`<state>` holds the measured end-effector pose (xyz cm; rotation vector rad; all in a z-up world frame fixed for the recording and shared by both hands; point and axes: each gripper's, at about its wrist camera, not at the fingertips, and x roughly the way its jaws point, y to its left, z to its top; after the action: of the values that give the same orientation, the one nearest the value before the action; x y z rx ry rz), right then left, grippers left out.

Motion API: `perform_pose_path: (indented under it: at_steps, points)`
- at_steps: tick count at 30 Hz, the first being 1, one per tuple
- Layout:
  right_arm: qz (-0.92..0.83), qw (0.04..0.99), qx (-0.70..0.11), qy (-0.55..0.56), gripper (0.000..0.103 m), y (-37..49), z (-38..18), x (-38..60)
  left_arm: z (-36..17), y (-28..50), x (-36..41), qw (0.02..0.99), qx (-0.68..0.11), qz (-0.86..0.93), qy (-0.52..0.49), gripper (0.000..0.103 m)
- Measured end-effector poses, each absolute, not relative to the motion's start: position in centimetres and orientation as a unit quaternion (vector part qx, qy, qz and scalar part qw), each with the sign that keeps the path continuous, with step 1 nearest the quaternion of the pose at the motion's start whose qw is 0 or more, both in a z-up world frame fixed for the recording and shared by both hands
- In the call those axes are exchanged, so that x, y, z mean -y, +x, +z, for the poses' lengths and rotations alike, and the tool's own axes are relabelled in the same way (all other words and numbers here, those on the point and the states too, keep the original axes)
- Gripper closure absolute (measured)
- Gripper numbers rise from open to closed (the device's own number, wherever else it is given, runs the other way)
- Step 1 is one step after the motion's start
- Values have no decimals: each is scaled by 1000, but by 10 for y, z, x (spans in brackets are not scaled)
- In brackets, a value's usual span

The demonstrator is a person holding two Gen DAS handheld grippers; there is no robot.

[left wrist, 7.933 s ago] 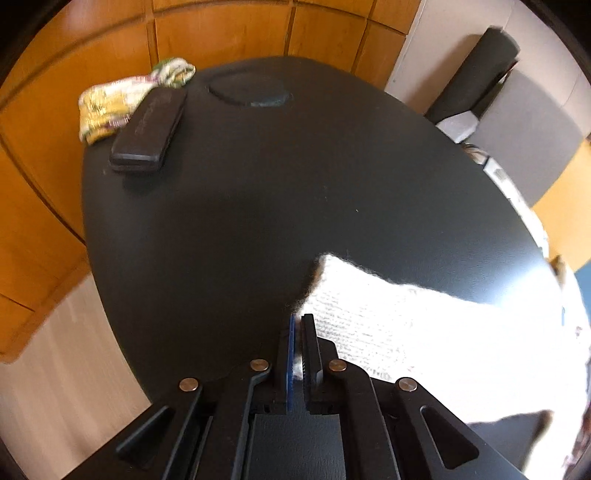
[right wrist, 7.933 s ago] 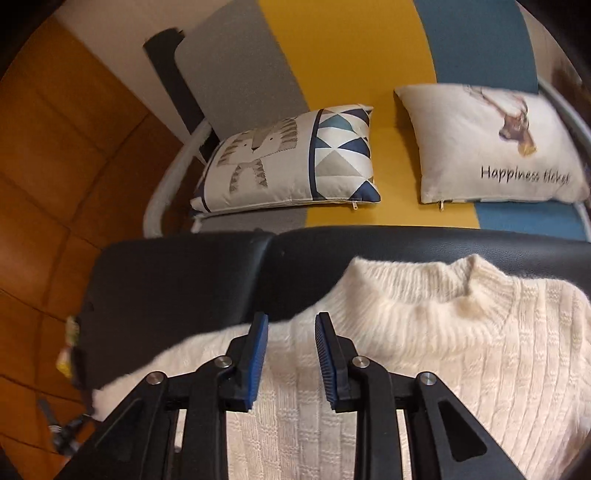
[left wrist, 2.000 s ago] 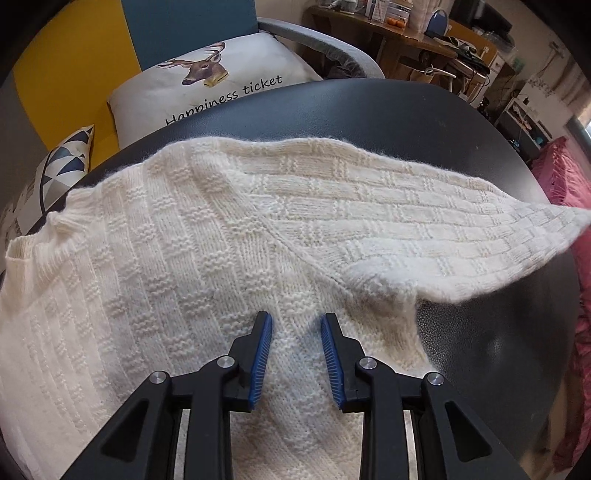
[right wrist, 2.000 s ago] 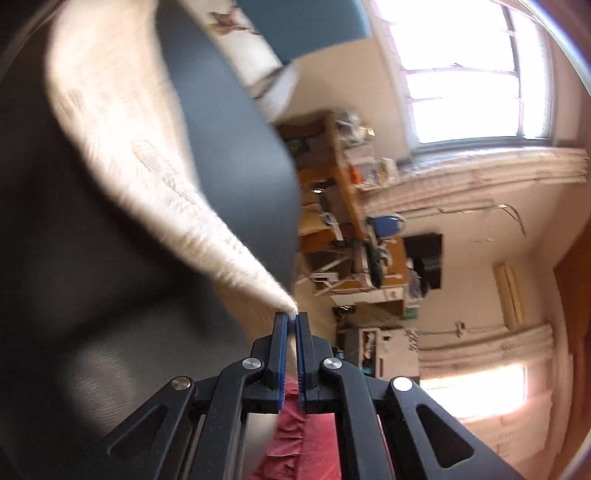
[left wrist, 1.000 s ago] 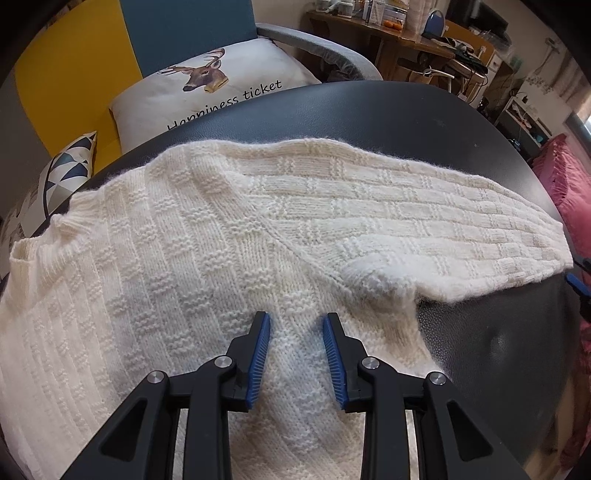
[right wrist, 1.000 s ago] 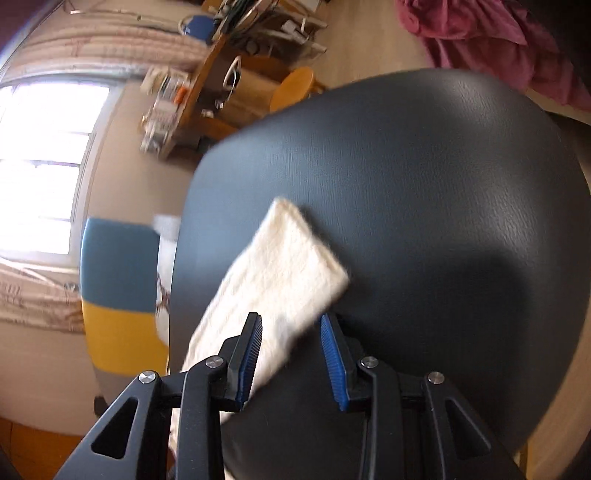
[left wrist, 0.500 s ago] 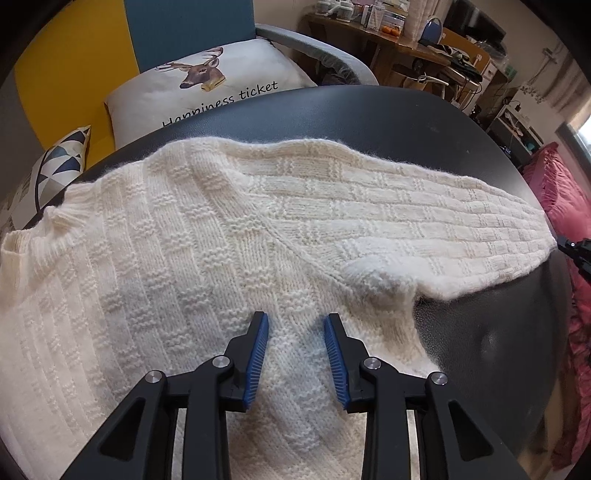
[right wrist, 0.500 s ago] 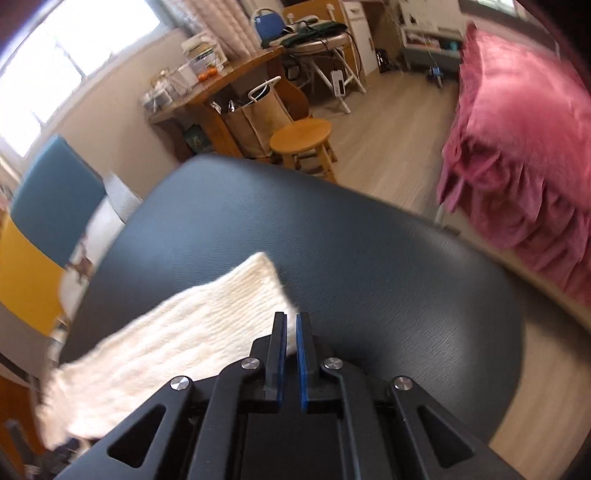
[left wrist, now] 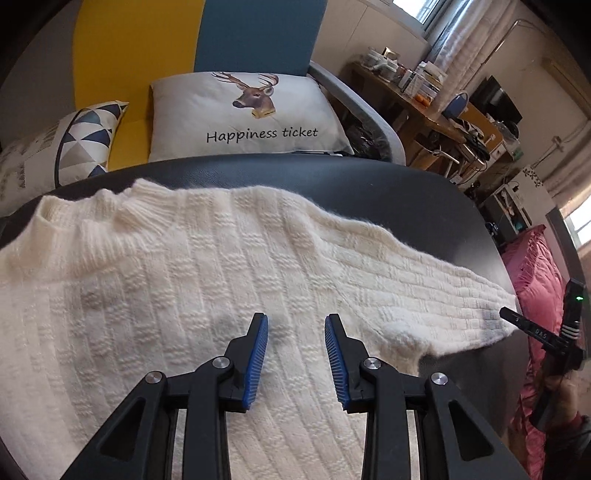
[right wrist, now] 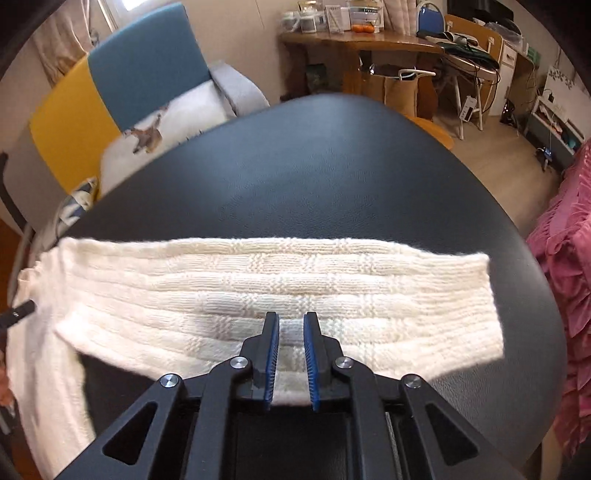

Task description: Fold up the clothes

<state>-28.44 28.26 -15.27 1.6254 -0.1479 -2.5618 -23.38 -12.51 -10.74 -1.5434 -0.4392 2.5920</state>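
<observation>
1. Bench (left wrist: 424,206): black, rounded, leather-look top; it carries the sweater.
2. Sofa (left wrist: 255,33): behind the bench, its back in yellow and blue panels.
3. Sweater (left wrist: 177,280): cream, ribbed knit, spread flat over the near part of the bench, collar towards the sofa. One sleeve (right wrist: 295,291) lies stretched straight out from the body across the bench, its cuff end close to the bench edge.
4. Deer cushion (left wrist: 243,114): white, printed "Happiness ticket", on the sofa just beyond the sweater's collar.
5. Triangle-pattern cushion (left wrist: 88,136): beside the deer cushion, on the collar side of the sweater.
6. Left claw (left wrist: 296,334): over the sweater's body near the armpit, jaws spread wide, gripping nothing; whether the tips touch the knit cannot be told.
7. Right claw (right wrist: 291,334): at the near edge of the sleeve, jaws set narrow but parted, a strip of knit showing between them; not clamped.
</observation>
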Motion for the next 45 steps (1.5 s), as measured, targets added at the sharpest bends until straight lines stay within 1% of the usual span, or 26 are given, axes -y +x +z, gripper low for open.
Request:
perform_pose_path:
  at_steps: [4, 6, 9, 11, 12, 15, 18, 21, 24, 26, 31, 36, 40, 45]
  points:
    - [-843, 27, 33, 537, 91, -300, -160, -288, -121, -252, 126, 31, 116, 850, -512, 70]
    - [-843, 10, 17, 538, 92, -306, -160, -291, -129, -261, 118, 28, 95, 846, -524, 70]
    - [-843, -11, -4, 537, 92, -315, -160, -294, -139, -265, 110, 27, 68, 842, -534, 70]
    - [-849, 7, -5, 528, 91, -317, -154, -289, -144, -266, 106, 30, 58, 842, -536, 70]
    - [-854, 20, -3, 520, 90, -317, -149, -283, -141, -266, 106, 37, 67, 842, -534, 70]
    - [-864, 103, 4, 493, 89, -318, -130, -245, -132, -272, 102, 57, 83, 849, -519, 70]
    - [-858, 181, 9, 481, 89, -321, -119, -199, -122, -285, 86, 71, 66, 856, -508, 70]
    - [-849, 219, -6, 480, 89, -322, -121, -154, -114, -298, 70, 83, 47, 862, -498, 70]
    - [-843, 220, -31, 490, 89, -321, -132, -123, -117, -309, 50, 79, 7, 864, -498, 70]
    - [-840, 213, -40, 497, 88, -322, -141, -115, -124, -316, 45, 70, -2, 861, -504, 70]
    - [-835, 178, -56, 518, 88, -325, -158, -117, -135, -323, 39, 44, -16, 860, -509, 70]
    - [-839, 164, -62, 515, 88, -324, -164, -129, -145, -328, 35, 18, -30, 859, -512, 70]
    - [-843, 157, -64, 511, 88, -325, -166, -132, -144, -328, 34, 7, -27, 859, -511, 70]
    - [-852, 164, -52, 495, 88, -312, -139, -153, -127, -311, 42, 8, 4, 870, -493, 70]
